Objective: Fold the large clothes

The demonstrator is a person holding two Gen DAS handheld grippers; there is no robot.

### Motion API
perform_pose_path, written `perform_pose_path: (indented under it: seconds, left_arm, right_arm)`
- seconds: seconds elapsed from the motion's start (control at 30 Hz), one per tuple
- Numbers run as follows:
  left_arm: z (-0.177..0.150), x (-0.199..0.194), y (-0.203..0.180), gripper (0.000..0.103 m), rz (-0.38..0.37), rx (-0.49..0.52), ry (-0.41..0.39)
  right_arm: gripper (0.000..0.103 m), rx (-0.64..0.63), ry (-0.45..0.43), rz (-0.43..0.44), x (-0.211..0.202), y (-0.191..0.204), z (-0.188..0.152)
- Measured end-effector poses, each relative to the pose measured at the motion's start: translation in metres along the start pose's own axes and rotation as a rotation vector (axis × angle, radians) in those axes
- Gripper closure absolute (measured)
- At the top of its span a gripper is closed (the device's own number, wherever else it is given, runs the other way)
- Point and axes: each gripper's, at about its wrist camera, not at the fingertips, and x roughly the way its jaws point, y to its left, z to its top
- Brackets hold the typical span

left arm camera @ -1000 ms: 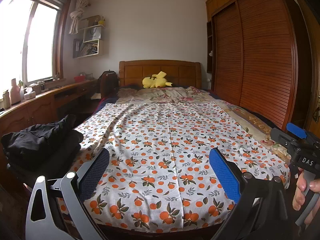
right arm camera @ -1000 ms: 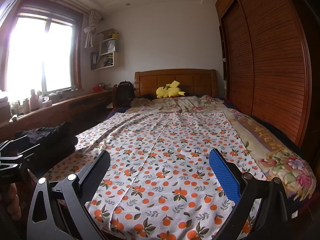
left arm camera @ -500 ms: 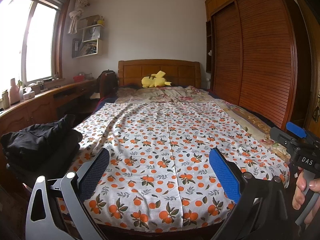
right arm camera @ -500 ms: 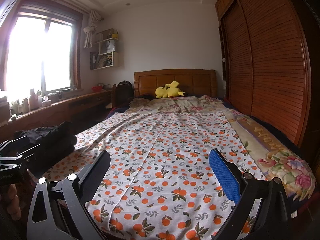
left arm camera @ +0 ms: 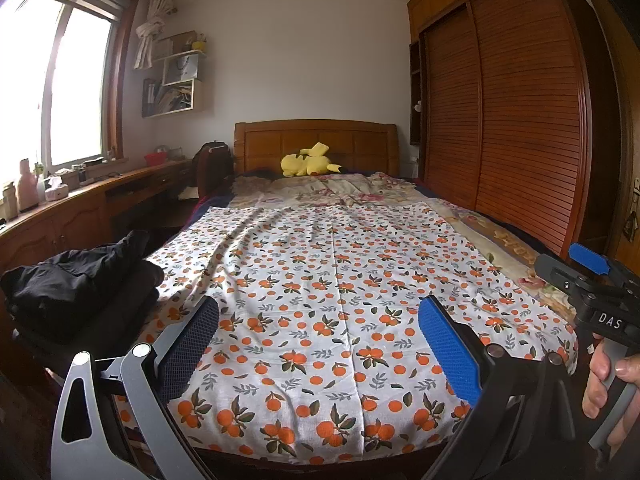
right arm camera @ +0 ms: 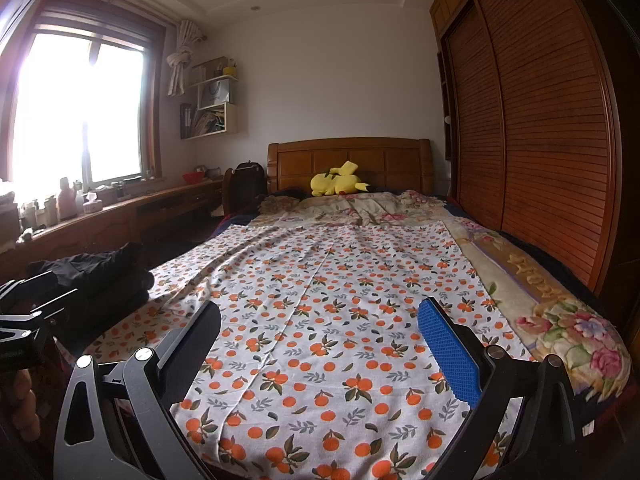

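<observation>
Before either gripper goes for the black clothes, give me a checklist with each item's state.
1. Left gripper open and empty: ok, jaws spread wide, nothing between them.
2. Right gripper open and empty: ok, the same.
3. Black clothes within view: ok, piled at the bed's left edge, on the left gripper's side.
4. Clothes spread flat for folding: not ok, they lie bunched in a heap.
5. Orange-print sheet free as a folding surface: ok, nothing lies on its middle; only light wrinkles.
6. How many garments are in the heap: cannot tell, the folds hide it.
</observation>
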Motion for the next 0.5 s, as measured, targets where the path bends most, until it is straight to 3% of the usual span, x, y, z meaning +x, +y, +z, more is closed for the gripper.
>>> perform_pose_path:
  seconds: [0.5]
  left_arm:
    - [-0.0004, 0.0001, -0.0005, 0.003, 0.000, 0.000, -0.001]
  right_arm:
    - [0.008, 0.001, 0.002, -0.002, 0.0000, -0.0028, -0.0014]
